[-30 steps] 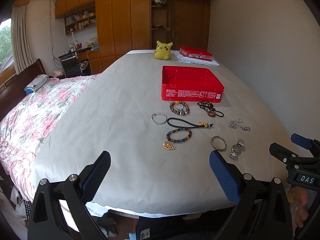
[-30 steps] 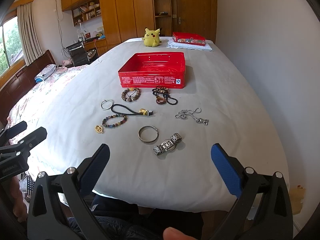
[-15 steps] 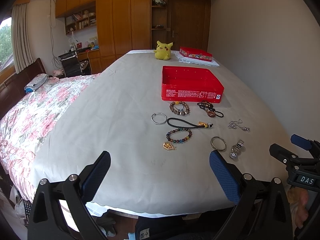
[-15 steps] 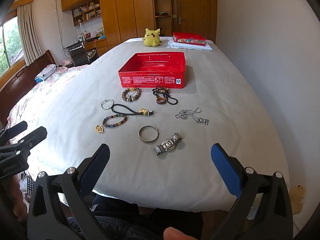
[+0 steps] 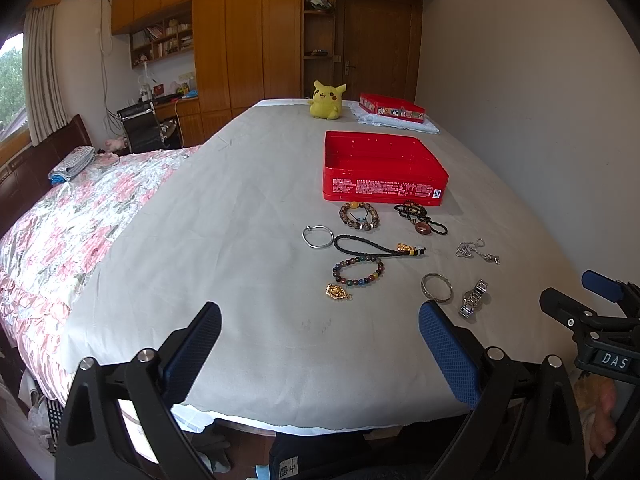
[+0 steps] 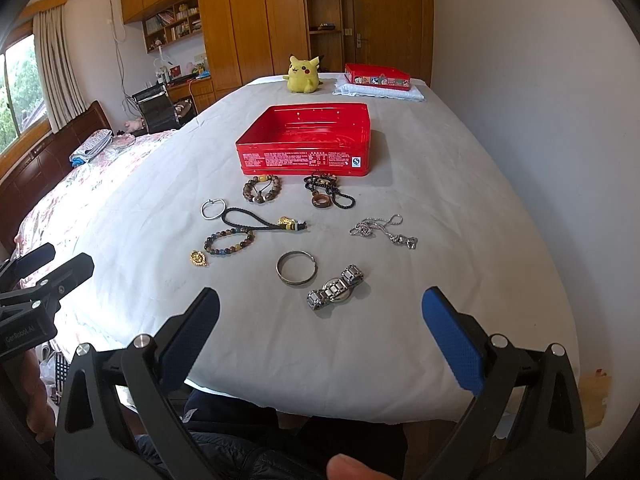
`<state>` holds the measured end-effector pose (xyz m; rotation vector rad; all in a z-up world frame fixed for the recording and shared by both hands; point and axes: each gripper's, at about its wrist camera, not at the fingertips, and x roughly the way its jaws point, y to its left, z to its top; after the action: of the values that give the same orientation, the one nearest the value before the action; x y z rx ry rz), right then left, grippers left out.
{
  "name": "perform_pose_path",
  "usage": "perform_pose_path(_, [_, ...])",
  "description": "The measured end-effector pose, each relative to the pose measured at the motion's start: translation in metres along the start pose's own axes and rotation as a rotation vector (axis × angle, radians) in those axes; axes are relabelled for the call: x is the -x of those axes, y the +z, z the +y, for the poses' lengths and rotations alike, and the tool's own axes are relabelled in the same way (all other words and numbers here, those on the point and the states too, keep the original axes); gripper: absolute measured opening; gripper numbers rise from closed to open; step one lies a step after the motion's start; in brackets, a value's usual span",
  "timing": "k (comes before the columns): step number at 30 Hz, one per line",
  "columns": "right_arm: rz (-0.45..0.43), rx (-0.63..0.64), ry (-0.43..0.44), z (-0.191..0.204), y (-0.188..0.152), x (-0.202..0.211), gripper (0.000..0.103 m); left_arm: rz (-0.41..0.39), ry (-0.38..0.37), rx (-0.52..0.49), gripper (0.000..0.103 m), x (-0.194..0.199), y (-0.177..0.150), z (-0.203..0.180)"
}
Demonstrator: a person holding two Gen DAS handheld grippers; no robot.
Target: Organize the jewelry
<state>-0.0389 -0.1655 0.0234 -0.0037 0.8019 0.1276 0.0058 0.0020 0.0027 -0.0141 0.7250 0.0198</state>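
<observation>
A: What does the left wrist camera give you?

B: The left gripper (image 5: 320, 326) hangs over the near edge of the white sheet (image 5: 240, 208), blue pads spread wide, nothing between them. Beyond it the jewelry lies loose in front of the open red tin (image 5: 384, 168). Only this view takes in the whole flowered quilt (image 5: 60, 232) on the left side of the bed, with a folded cloth (image 5: 72, 164) by the headboard. The right gripper's tips (image 5: 576, 300) poke in at the right edge.

A: And the right wrist camera?

B: It looks down into the tin (image 6: 308, 136), showing its bare floor. The right gripper (image 6: 320, 312) is spread wide too and holds nothing. Nearest it lies a steel link watch (image 6: 335, 293), just beside a plain metal bangle (image 6: 297, 268). The left gripper's body shows at the left edge.

A: The other pieces?

B: A silver chain necklace (image 6: 382, 230) lies to the right, apart from the rest. Left of the bangle: a multicoloured bead bracelet (image 6: 230, 241) with a gold pendant (image 6: 198, 258) beside it, a black braided cord with a gold charm (image 6: 260, 222), and a thin silver ring bangle (image 6: 213, 209). Just before the tin wall sit a brown wooden bead bracelet (image 6: 261, 189) and a black beaded string with a brown ring (image 6: 326, 196).

A: Farther back?

B: A yellow plush toy (image 6: 302, 75) and a second red tin (image 6: 378, 76) on a folded white cloth.
</observation>
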Motion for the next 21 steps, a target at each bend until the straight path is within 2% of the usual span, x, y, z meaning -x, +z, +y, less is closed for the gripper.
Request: perform_pose_path(21, [0.001, -0.005, -0.001, -0.0011, -0.0019, 0.0009, 0.1, 0.0, -0.003, 0.002, 0.099, -0.001, -0.0001, 0.0012])
